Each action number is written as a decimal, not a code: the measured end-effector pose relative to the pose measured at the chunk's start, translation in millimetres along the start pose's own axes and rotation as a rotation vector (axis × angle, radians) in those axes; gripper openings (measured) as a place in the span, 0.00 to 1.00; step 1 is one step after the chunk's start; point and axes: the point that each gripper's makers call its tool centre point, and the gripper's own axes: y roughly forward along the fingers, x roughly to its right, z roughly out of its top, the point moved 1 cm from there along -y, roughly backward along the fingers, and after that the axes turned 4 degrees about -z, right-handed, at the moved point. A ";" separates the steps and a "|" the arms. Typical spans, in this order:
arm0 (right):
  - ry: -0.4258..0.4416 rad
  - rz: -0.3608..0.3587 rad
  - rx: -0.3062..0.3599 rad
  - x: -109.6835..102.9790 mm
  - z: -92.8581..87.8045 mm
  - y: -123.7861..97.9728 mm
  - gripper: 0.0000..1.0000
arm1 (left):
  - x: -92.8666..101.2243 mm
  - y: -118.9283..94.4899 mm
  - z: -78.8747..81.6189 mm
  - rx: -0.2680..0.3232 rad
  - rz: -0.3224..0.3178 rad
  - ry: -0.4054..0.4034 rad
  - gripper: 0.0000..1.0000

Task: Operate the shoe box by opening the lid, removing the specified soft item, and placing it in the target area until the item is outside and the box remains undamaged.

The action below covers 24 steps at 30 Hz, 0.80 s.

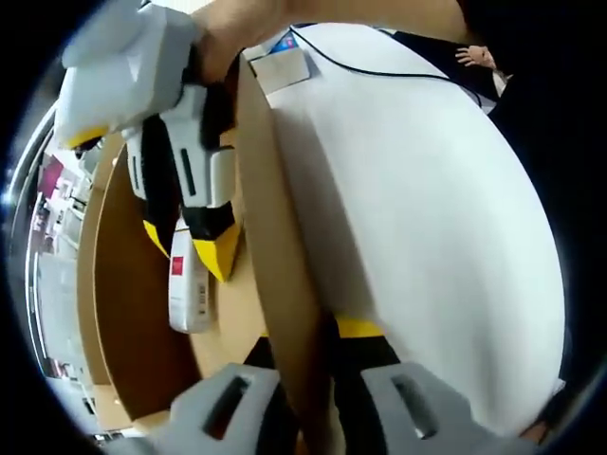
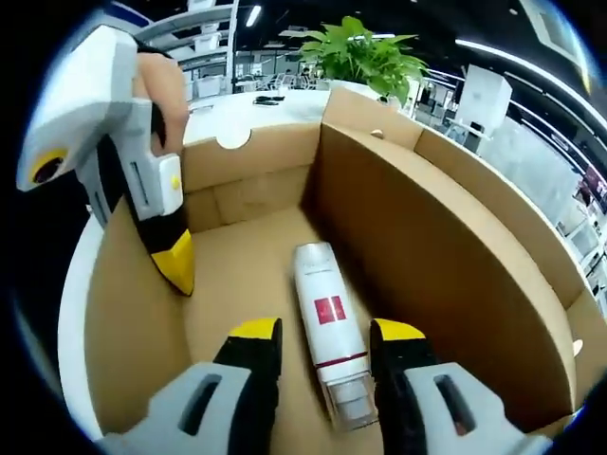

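Right gripper view looks down into the open cardboard shoe box (image 2: 427, 237), whose brown walls rise on all sides. On the box floor lies the white tube (image 2: 329, 327) with a red label and a clear cap end (whether it is soft cannot be told from here). It lies lengthwise, cap end toward the camera, nearer the box's long wall than the opposite side. The right claw (image 2: 324, 353) is open, its yellow-tipped jaws standing one on each side of the tube, straddling it without clearly pressing on it. The left claw (image 2: 175, 265) reaches in from the left, its yellow tip at the box's side wall, well apart from the tube. Beyond the box's far wall sit the white counter (image 2: 237, 114) and a green potted plant (image 2: 365, 52).

In the left gripper view, the left claw (image 1: 313, 379) has its two grey jaws set on either side of an upright cardboard wall of the box (image 1: 275, 237), the wall running between them; whether they squeeze it or merely flank it, I cannot tell. To one side of that wall is the box's interior, where the right claw (image 1: 204, 251) hangs over the tube (image 1: 187, 289). On the other side of the wall spreads the white counter (image 1: 436, 209), with a black cable (image 1: 379, 66) across it.
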 end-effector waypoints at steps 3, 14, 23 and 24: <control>0.012 -0.011 0.009 3.5 2.0 -0.1 0.28 | -0.2 -0.1 -0.4 -0.002 0.001 0.000 0.07; 0.028 -0.004 -0.004 2.8 -0.3 1.5 0.22 | -2.0 -1.1 -2.3 0.020 -0.011 -0.036 0.07; 0.030 -0.031 -0.006 5.5 -1.1 0.6 0.22 | -9.4 1.1 -2.4 0.193 -0.016 -0.153 0.04; 0.029 -0.032 -0.006 5.8 -0.9 0.9 0.22 | -3.3 1.3 2.7 0.246 -0.016 -0.186 0.03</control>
